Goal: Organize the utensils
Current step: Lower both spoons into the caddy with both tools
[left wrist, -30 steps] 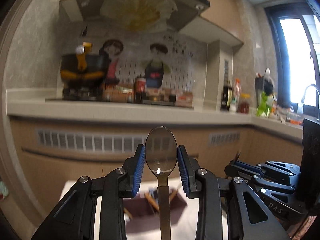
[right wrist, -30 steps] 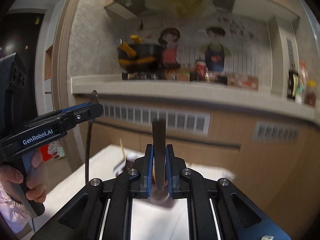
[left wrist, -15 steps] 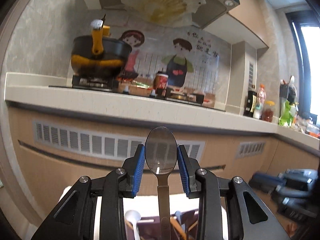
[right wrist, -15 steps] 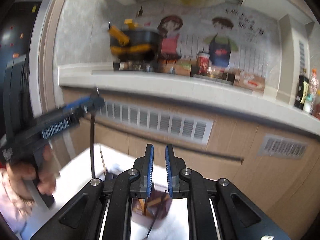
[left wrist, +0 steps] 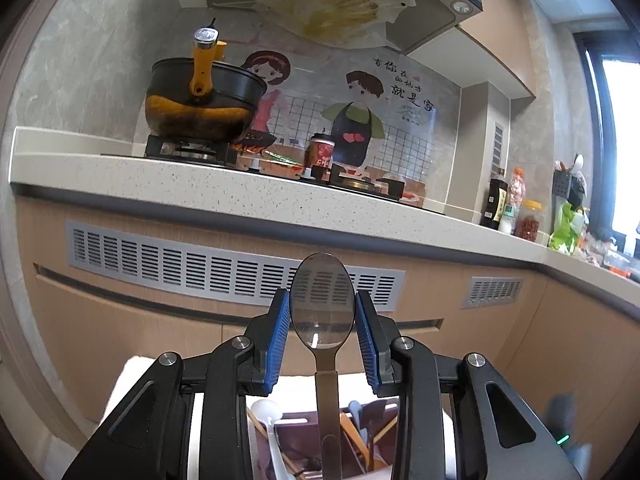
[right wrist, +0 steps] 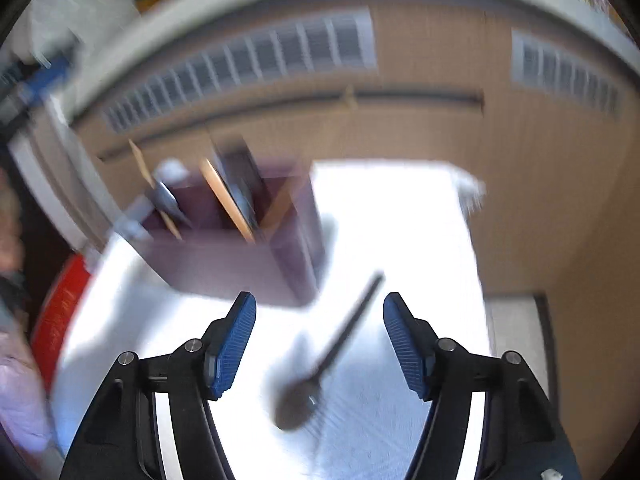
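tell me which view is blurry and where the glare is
Right wrist view: motion-smeared, purple utensil holder and dark spoon streaked, white tabletop blown out. Left wrist view: sharp, fisheye bends the counter; bright window at right edge.

left tool (left wrist: 322,338) gripping metal spoon (left wrist: 322,304), above utensil holder (left wrist: 296,440)

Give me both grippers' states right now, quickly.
Left gripper: closed on the metal spoon at its bowl.
Right gripper: open, fingers just spread, holding nothing; a dark spoon lies below.
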A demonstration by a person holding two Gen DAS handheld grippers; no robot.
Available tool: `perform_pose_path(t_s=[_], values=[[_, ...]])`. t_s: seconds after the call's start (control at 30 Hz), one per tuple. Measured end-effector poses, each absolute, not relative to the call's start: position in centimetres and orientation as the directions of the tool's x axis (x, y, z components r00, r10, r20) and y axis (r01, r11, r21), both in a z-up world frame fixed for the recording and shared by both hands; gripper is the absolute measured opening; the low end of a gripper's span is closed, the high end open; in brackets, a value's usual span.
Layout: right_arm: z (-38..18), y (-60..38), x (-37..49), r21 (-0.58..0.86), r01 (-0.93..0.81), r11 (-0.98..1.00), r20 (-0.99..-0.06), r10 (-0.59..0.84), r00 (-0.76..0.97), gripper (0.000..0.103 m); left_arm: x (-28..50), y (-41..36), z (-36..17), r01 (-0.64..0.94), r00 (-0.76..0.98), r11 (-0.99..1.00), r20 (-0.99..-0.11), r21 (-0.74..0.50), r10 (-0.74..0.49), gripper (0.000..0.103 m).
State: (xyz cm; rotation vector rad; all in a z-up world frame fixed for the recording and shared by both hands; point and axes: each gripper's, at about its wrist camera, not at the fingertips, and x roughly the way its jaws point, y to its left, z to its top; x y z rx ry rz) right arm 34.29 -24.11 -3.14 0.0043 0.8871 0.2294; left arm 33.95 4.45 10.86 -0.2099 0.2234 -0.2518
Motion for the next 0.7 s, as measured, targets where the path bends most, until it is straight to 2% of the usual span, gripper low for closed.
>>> perform_pose_path(t_s=[0.13,0.23,0.27,0.33,0.47,0.57,0.7], values=[[-7.5,-22.9,36.3,0.046,-0.135,0.99,-0.823,0.114,0.556,0.043,33.2,4.6,10.9,0.214,0.946,0.948,-0.191,-0.235,-0.261,0.034],[-9.3,-22.1,38.2,-0.005,-0.093,0.996,-0.835,0.047,0.548,0.042,32.7,4.5,10.8,0.213,0.945,0.948,-0.198,-0.236,-0.262,0.034],[-9.2,-22.0,38.4,-0.022,-0.088,0.996,-0.823,0.032,0.567,0.029,32.5,4.6,10.8,0.213,0.944,0.948,-0.201,-0.237,-0.262,0.034],[-9.2,-21.8,38.4,-0.048,-0.112,0.993,-0.826,0.023,0.563,0.013,32.3,4.7,10.7,0.209,0.944,0.949,-0.204,-0.235,-0.259,0.034],[-8.4,-22.4,36.7,-0.076,-0.131,0.988,-0.818,0.013,0.575,0.01,32.1,5.0,10.4,0.204,0.941,0.948,-0.216,-0.244,-0.258,0.034],[-5.8,-23.2,34.9,-0.017,-0.14,0.99,-0.789,0.073,0.61,0.01,32.0,5.0,10.4,0.203,0.941,0.946,-0.218,-0.251,-0.26,0.034],[0.6,-23.3,32.0,0.033,-0.179,0.983,-0.667,0.155,0.729,0.01,32.1,4.8,11.2,0.217,0.94,0.94,-0.203,-0.263,-0.273,0.034]])
